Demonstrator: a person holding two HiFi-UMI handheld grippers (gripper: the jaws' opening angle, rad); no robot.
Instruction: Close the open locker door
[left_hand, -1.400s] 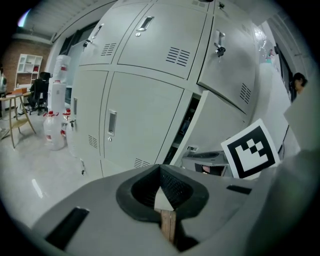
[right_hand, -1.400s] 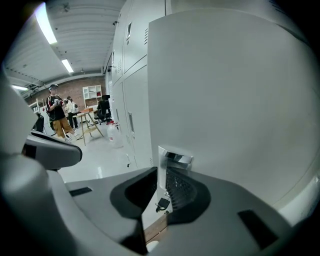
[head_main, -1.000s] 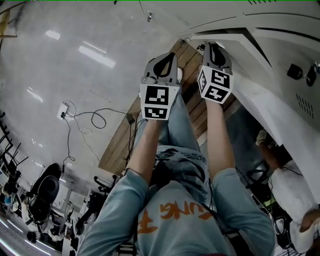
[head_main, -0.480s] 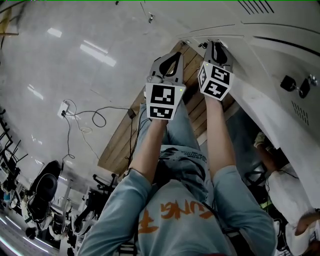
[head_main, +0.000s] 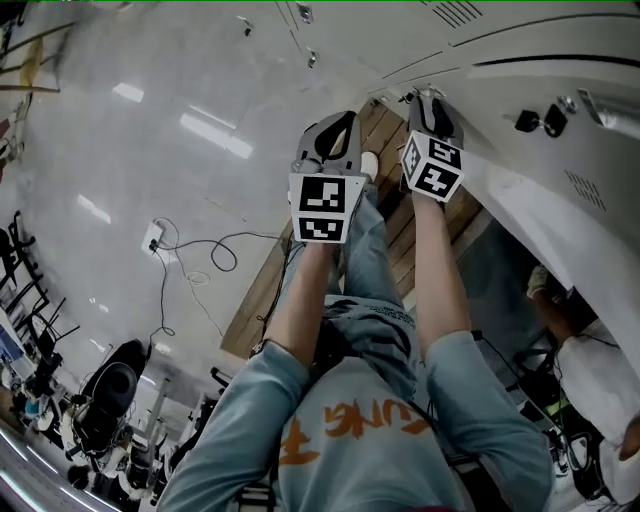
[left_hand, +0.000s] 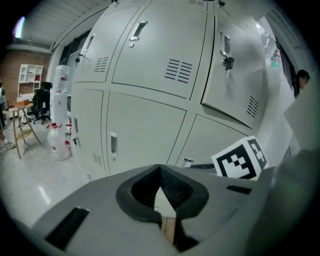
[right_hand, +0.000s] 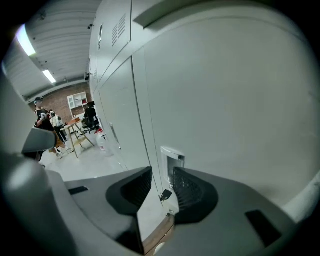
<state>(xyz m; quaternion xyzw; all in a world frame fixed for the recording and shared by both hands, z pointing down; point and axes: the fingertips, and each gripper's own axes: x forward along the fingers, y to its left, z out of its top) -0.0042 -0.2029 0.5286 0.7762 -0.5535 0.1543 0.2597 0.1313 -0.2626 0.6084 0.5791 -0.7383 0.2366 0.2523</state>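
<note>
Seemingly at the release — the right gripper (right_hand: 161, 189) is opening its jaws, nothing pinched between them, at the low locker door (right_hand: 225, 125), which looks nearly flush, the left gripper (left_hand: 161, 175) closed and empty — so next it should withdraw, nudging the door if it springs.

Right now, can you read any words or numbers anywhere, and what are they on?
Shirt: big orange letters, seen upside down from the head view; I cannot read them for sure.
Marker cubes: only black-and-white square patterns, no words.
Locker doors: no label or number that can be read.
So there is no text I can quote.
</note>
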